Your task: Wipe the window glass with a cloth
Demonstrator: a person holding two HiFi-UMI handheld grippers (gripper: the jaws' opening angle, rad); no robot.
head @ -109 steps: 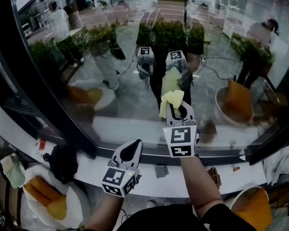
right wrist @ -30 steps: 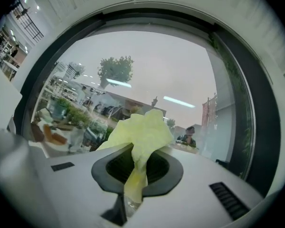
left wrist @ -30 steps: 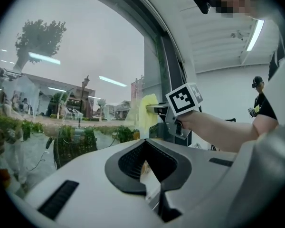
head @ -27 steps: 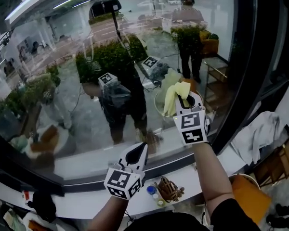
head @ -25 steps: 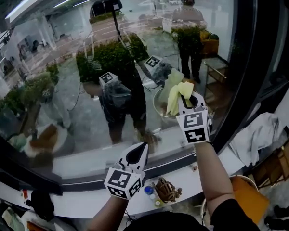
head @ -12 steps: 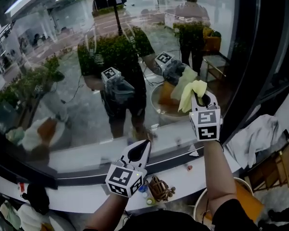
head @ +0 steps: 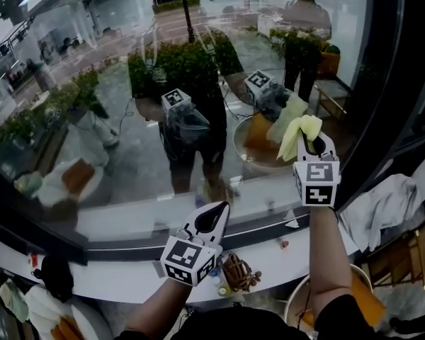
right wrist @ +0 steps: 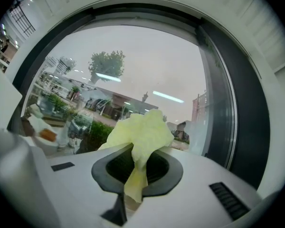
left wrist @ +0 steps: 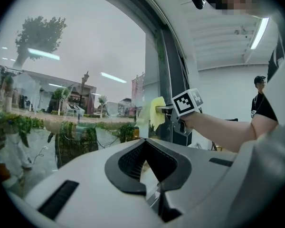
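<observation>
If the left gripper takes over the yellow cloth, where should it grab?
Probably the loose bunch of the cloth fanning out beyond the right gripper, approached from its left; the narrow tail is pinched between those jaws.

The cloth (head: 299,134) is a thin, pale yellow rag, crumpled into loose folds. Its lower part is pinched between the closed jaws of the right tool (head: 314,144), with a narrow tail hanging down behind them. The upper folds fan out above the jaws and lie against the window glass (head: 113,112), meeting their own reflection there. The cloth sits near the pane's right edge, just beside the dark frame (head: 382,83), well above the lower edge. The glass is a large upright pane, clear but crowded with reflections.
</observation>
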